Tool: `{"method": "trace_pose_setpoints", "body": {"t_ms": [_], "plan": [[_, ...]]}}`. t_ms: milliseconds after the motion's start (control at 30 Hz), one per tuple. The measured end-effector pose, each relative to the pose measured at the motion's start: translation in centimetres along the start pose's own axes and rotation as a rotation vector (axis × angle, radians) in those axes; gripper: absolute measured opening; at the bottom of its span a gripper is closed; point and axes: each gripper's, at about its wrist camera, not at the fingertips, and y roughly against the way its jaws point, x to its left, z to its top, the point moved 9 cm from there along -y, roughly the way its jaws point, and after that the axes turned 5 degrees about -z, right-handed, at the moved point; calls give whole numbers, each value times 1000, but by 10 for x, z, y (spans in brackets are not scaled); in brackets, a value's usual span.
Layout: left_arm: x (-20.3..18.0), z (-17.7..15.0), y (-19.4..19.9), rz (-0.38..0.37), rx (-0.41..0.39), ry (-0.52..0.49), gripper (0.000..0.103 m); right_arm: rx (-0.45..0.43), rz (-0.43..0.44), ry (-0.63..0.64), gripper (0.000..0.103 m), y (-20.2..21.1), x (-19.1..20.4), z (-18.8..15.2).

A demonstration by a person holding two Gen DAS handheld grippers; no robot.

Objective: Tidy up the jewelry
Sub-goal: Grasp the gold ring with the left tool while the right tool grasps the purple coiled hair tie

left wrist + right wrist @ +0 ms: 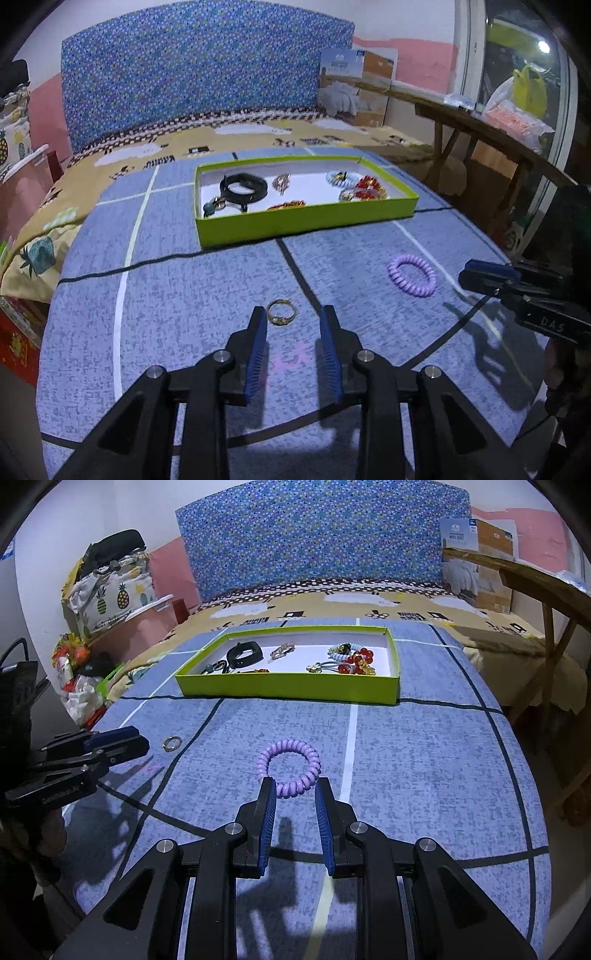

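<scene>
Both grippers hang low over the blue mat with their jaws apart and nothing pinched: my left gripper (293, 314) is spread wide, with one gold ring (281, 312) lying on the mat just ahead of and between its blue pads (258, 343), none of them touching it as far as I can tell. My right gripper (294, 786) stands less wide, its two fingertips reaching the near edge of one purple spiral hair tie (290, 766); the near arc of the coil sits between the tips, though I cannot tell whether either pad presses on it. So I count two loose pieces on the mat (207, 288), the ring to the left and the hair tie well apart to its right. Farther back rests one shallow green box (288, 692) with a white floor, already holding one black band (245, 653), one small metallic clip (281, 650), one blue spiral tie (340, 179), a cluster of red beads (360, 659) and a few smaller pieces I cannot count surely. Behind the mat I see a patterned bedspread (258, 138) and one blue flowered headboard (192, 74); one wooden table (480, 122) stands at the right.
</scene>
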Motion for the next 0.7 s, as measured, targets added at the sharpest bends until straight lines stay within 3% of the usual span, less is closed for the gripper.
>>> {"method": "trace_pose_setpoints", "body": {"t_ms": [400, 700], "plan": [[3, -3, -27, 19, 100, 0, 35, 32, -13, 12, 22, -23, -6, 9], [1, -1, -35, 41, 128, -14, 35, 94, -38, 23, 22, -39, -7, 11]]}}
